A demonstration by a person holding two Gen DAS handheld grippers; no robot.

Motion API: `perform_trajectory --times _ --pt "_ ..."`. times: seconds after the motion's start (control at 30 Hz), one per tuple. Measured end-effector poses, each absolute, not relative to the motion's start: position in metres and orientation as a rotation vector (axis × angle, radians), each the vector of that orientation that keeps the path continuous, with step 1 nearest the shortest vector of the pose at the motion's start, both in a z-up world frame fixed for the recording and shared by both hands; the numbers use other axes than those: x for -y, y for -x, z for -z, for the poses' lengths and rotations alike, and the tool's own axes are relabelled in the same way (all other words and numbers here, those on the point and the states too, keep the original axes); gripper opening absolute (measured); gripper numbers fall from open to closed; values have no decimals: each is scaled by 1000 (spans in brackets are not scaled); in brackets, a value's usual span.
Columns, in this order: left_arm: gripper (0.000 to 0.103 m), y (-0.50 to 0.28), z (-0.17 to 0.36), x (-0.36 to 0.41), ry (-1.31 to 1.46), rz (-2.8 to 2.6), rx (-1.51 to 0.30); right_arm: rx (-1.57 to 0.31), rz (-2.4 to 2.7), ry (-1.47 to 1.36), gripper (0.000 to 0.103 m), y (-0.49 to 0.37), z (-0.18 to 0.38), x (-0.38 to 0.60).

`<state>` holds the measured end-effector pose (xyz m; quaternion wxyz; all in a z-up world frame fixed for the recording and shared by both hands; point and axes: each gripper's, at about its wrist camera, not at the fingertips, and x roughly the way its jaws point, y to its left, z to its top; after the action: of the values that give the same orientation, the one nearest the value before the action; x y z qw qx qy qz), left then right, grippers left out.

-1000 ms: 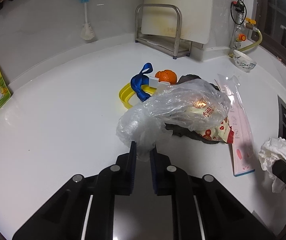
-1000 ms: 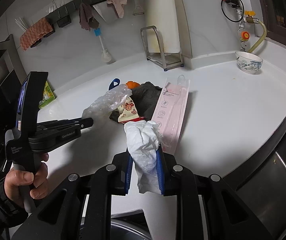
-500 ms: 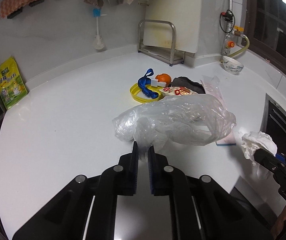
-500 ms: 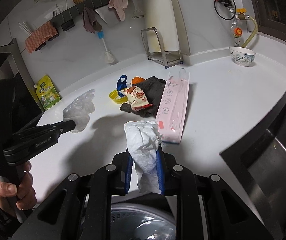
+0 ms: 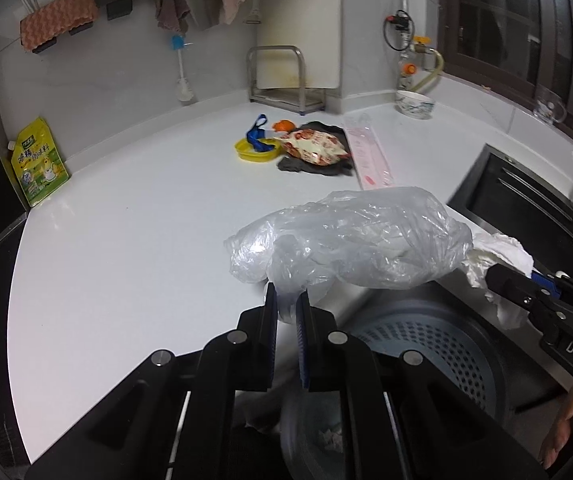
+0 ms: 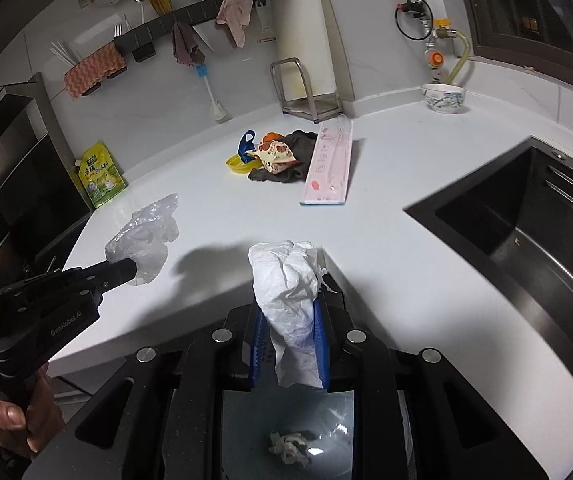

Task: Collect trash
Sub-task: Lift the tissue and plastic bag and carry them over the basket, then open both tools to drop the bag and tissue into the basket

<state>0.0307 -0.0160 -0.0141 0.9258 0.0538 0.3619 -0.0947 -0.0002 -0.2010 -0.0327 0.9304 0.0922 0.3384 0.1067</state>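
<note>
A white countertop (image 5: pixel 134 240) curved along pale tiled walls (image 6: pixel 370 20). A dark rail (image 6: pixel 190 16) carried hung cloths, a dark-framed window (image 5: pixel 498 20) stood at the right, and a black sink (image 6: pixel 526 216) was sunk into the counter.

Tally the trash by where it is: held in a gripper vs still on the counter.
Held: 2 – plastic bag in left gripper, tissue in right gripper
Counter: 3 – snack wrapper, pink packet, orange peel
Total: 5
</note>
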Motion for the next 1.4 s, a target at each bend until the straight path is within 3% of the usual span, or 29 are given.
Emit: perform_trajectory --times 0.57,1.4 --pt "10 44 47 45 -154 299 -773 -748 -188 -245 20 87 67 200" --pt "10 36 96 42 -160 288 -913 -890 -193 -289 21 79 118 197"
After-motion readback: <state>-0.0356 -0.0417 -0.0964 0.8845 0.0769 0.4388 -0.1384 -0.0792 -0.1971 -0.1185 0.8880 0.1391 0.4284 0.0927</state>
